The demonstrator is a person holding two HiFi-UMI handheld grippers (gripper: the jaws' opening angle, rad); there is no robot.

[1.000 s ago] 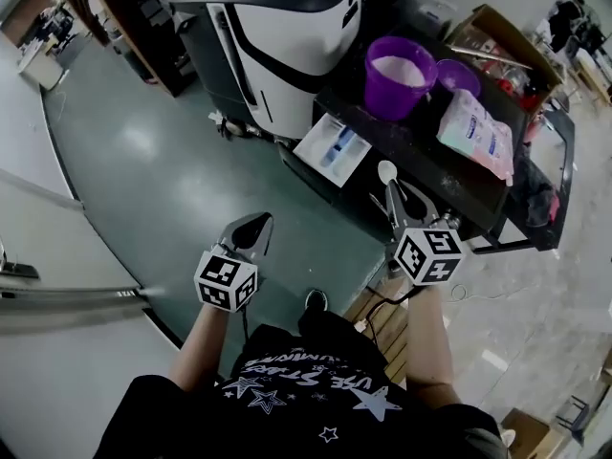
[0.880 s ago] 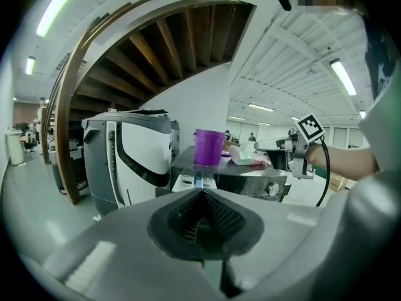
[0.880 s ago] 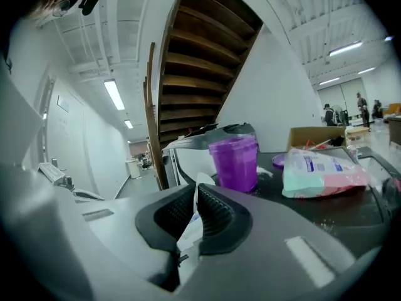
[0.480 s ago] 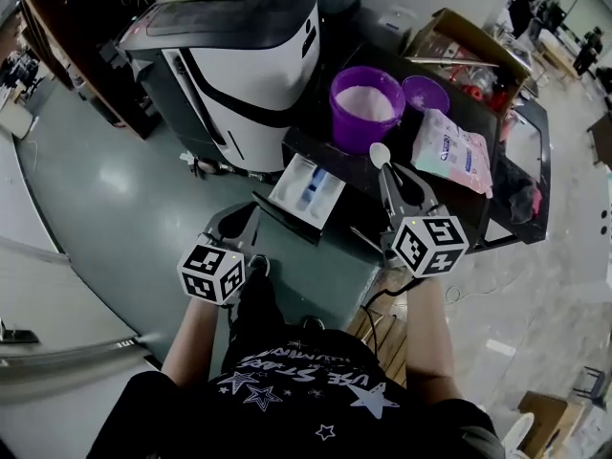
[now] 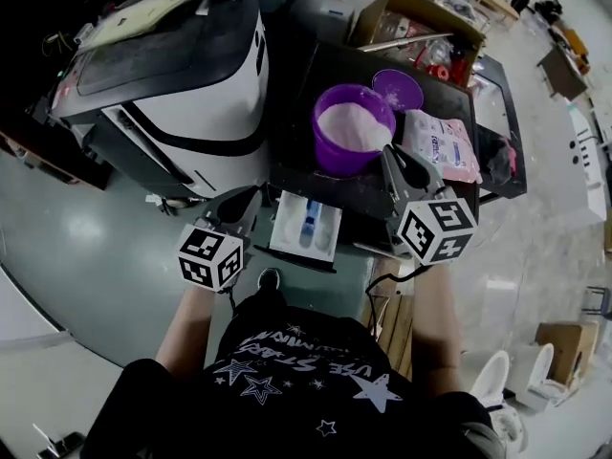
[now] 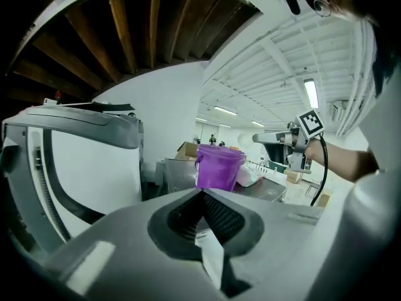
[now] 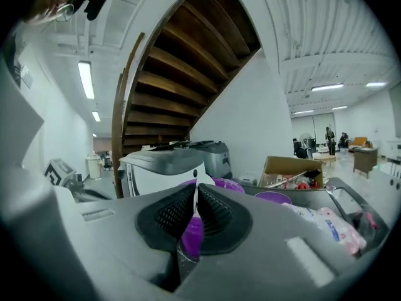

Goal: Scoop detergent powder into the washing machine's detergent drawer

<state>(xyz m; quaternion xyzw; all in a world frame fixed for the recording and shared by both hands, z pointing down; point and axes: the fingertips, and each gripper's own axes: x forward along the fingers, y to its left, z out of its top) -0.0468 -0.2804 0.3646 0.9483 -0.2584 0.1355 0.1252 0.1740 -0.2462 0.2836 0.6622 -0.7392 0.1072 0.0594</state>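
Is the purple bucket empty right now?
No, the purple bucket holds white powder nearly up to its rim.

Centre frame, a bucket (image 5: 352,127) stands on the surface (image 5: 325,65), with a bowl (image 5: 397,89) just behind it, a pouch (image 5: 440,146) to its right and a box (image 5: 411,27) at top. The washer (image 5: 182,84) fills the upper left. Its drawer (image 5: 306,226) juts out below the bucket, between the left hand-held gripper (image 5: 244,204) and the right hand-held gripper (image 5: 387,156), which pinches a spoon (image 7: 195,199) at the bucket's right rim.

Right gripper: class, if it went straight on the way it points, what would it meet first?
Probably the purple bucket of white powder: the right gripper, shut on a white spoon, points at it, with nothing visible between. Depth is unclear; the spoon may be at its rim.
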